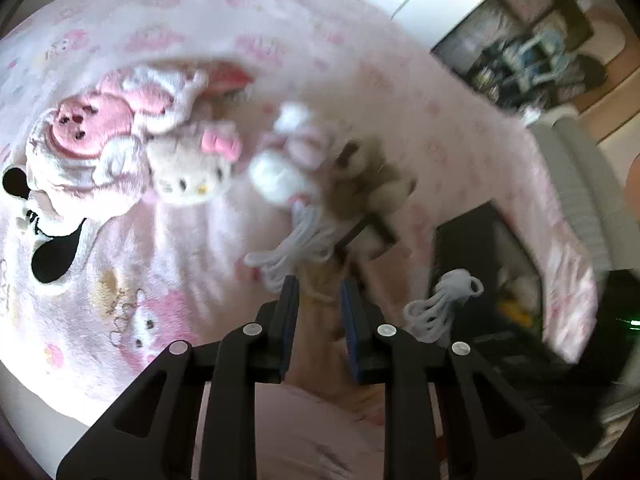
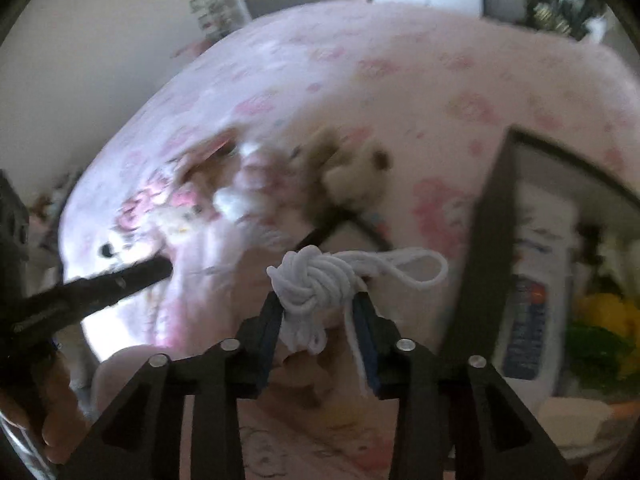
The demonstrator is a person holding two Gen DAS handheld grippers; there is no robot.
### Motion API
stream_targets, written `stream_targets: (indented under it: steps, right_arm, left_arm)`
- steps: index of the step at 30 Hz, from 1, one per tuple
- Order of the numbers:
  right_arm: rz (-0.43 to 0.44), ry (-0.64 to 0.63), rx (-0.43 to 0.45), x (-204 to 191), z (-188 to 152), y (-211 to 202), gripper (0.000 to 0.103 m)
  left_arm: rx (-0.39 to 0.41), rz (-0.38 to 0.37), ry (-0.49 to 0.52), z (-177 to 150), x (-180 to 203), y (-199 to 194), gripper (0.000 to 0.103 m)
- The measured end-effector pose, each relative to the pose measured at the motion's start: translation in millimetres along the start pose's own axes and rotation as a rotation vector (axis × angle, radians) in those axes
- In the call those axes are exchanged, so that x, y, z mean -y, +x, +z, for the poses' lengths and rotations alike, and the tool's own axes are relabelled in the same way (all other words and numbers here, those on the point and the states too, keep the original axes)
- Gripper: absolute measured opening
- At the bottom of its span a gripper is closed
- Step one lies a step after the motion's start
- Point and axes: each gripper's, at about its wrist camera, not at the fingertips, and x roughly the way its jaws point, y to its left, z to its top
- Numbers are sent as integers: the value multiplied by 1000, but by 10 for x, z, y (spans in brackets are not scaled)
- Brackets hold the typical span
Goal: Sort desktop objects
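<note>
The right claw [image 2: 320,312] grips a knotted white cord [image 2: 312,276] between its 2 fingers. The left claw [image 1: 320,300] is clenched on a thin strap of a blurred brown plush toy [image 1: 368,184] above the pink blanket [image 1: 160,264].

- A pink bedspread [image 1: 360,60] printed with cartoon characters covers the wide surface that fills both views.
- A plain pale wall [image 2: 100,60] rises behind it.
- A tall clear shelf unit [image 2: 218,0] stands against that wall.
- A dark shelving unit [image 1: 532,44], crowded with small items, stands across the room.
- Bright light washes out the bedspread's near left part.
</note>
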Motion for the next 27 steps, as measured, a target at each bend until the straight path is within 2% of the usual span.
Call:
stream_targets:
  steps: [3, 6, 9, 11, 13, 14, 16, 18, 19, 22, 25, 27]
  right_arm:
    - [13, 16, 80, 5, 30, -176, 43]
    - [45, 7, 83, -25, 138, -193, 45]
    - [52, 40, 97, -4, 267, -132, 45]
    - [90, 47, 51, -18, 249, -39, 46]
    - [111, 31, -27, -58, 193, 114, 46]
    - [105, 26, -56, -79, 165, 183, 46]
    - [108, 27, -116, -107, 116, 398, 46]
    - [140, 68, -157, -74, 91, 552, 46]
    - [152, 90, -163, -56, 95, 603, 46]
    - [154, 107, -135, -30, 128, 573, 46]
    - [166, 101, -101, -34, 181, 453, 46]
    - [154, 101, -83, -13, 222, 378, 46]
  left_arm:
    - [-53, 34, -18, 93, -87, 164, 23]
    - [-112, 50, 54, 274, 9, 326, 47]
    - [-169, 97, 91, 425, 109, 533, 50]
    - [-240, 112, 105, 468, 134, 782, 50]
    - [-299, 137, 104, 495, 148, 970, 47]
    - [-301, 135, 102, 511, 151, 1006, 45]
    - [-314, 123, 85, 537, 144, 1053, 12]
    - [-305, 105, 71, 516, 129, 1017, 10]
    - [-284, 92, 70, 506, 132, 960, 0]
    - [-220, 8, 54, 449, 165, 712, 0]
    - [-144, 42, 94, 407, 266, 494, 0]
    - [-148, 79, 111, 443, 270, 519, 0]
